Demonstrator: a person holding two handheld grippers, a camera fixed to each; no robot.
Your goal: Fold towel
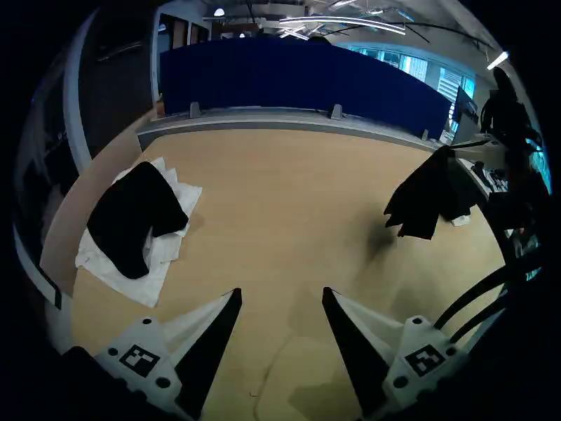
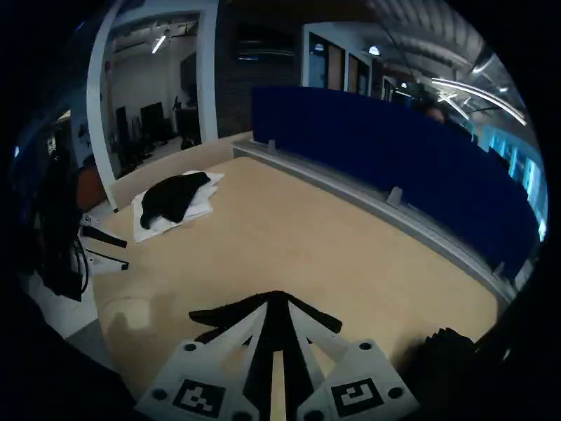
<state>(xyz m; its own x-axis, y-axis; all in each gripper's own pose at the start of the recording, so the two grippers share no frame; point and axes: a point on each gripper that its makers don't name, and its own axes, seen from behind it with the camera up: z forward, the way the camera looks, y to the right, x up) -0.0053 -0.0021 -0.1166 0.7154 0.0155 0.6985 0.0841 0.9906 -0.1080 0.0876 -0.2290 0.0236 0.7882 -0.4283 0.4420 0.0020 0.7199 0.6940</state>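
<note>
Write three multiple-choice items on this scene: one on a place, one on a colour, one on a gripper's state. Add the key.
1. In the left gripper view, where on the table does the towel pile lie?
A) left side
B) right edge
C) centre

2. The pile's top towel is:
A) white
B) black
C) blue

3. The right gripper is:
A) wide open
B) shut on the held cloth
C) shut on nothing

Key:
1 A, the pile sits by the table's left edge.
2 B, black cloth lies over the white ones.
3 B, the fingers meet with dark cloth pinched at the tips.
</note>
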